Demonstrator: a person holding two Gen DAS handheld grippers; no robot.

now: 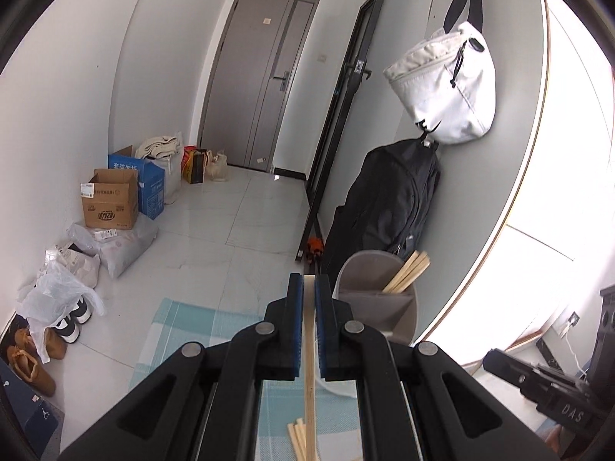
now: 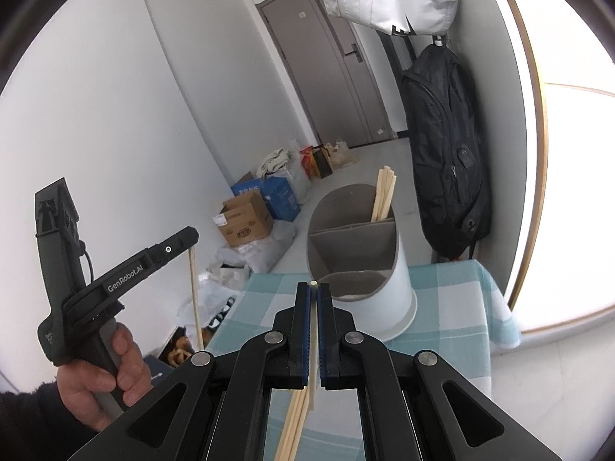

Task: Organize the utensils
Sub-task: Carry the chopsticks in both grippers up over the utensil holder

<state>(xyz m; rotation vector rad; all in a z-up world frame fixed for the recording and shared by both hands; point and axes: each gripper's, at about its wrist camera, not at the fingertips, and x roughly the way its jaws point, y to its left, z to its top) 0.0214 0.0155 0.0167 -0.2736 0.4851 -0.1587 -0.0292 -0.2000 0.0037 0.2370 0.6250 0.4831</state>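
My left gripper (image 1: 309,278) is shut on a single wooden chopstick (image 1: 309,345) that runs back between the blue pads, raised above the table. In the right wrist view the left gripper (image 2: 192,235) shows at the left in a person's hand (image 2: 115,368), the chopstick (image 2: 196,299) hanging from it. My right gripper (image 2: 314,288) is shut on a pale chopstick (image 2: 314,330) just in front of the white utensil holder (image 2: 396,288). Chopsticks (image 2: 384,196) stand in the holder's back right compartment. Loose chopsticks (image 1: 298,438) lie on the checked cloth below.
The table wears a blue-and-white checked cloth (image 2: 446,307). A black backpack (image 2: 446,146) and a white bag (image 1: 446,84) hang on the wall behind the holder. Cardboard boxes (image 1: 111,199), plastic bags and shoes (image 1: 34,361) line the floor at the left, with a grey door (image 1: 261,88) beyond.
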